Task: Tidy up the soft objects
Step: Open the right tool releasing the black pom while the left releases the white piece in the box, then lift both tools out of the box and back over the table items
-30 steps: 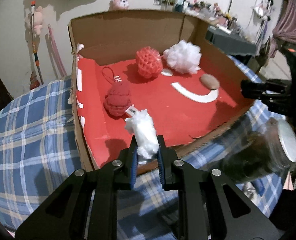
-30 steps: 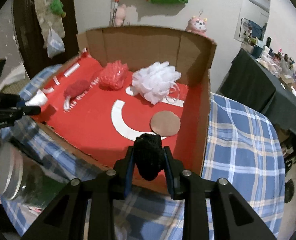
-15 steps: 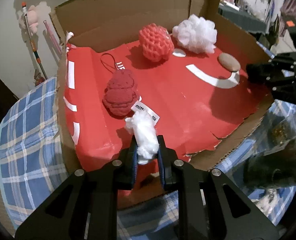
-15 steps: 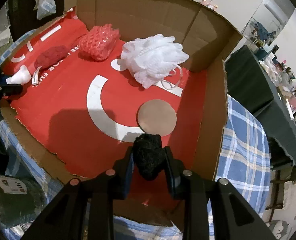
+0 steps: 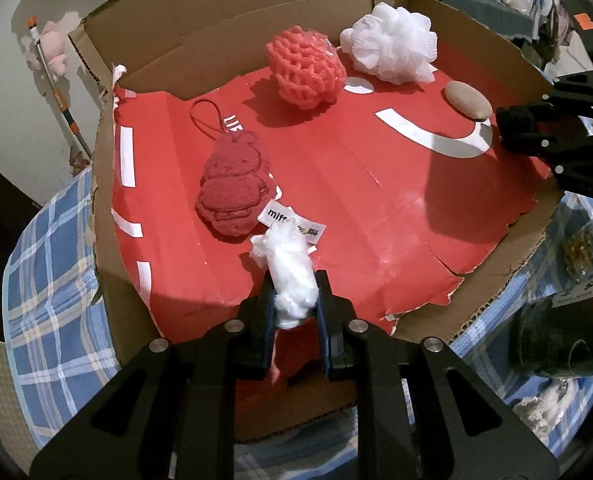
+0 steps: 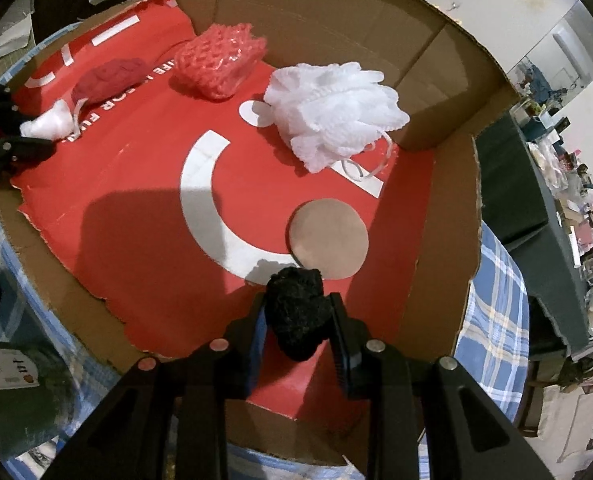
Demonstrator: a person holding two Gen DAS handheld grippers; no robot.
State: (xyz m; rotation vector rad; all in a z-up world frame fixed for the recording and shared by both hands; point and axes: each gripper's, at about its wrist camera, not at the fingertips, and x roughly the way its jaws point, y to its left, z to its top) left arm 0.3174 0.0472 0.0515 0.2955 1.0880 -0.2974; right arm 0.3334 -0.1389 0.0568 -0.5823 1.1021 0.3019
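My left gripper (image 5: 294, 304) is shut on a white fluffy wad (image 5: 290, 270), held over the front left of a cardboard box with a red floor (image 5: 376, 208). My right gripper (image 6: 298, 320) is shut on a black fuzzy ball (image 6: 298, 312), held over the box's front right. In the box lie a dark red plush toy (image 5: 232, 190), a coral knitted ball (image 5: 306, 68), a white mesh pouf (image 5: 392, 48) and a tan round pad (image 6: 328, 234). The right gripper also shows in the left wrist view (image 5: 512, 128).
The box stands on a blue plaid cloth (image 5: 52, 240). Its cardboard walls (image 6: 336, 16) rise at the back and right. A dark glass jar (image 5: 564, 320) lies by the box's front edge. A cluttered dark table (image 6: 544, 184) is at the far right.
Both grippers have moved forward and down over the box floor, still holding their objects. The left one is now close to the plush toy's tag.
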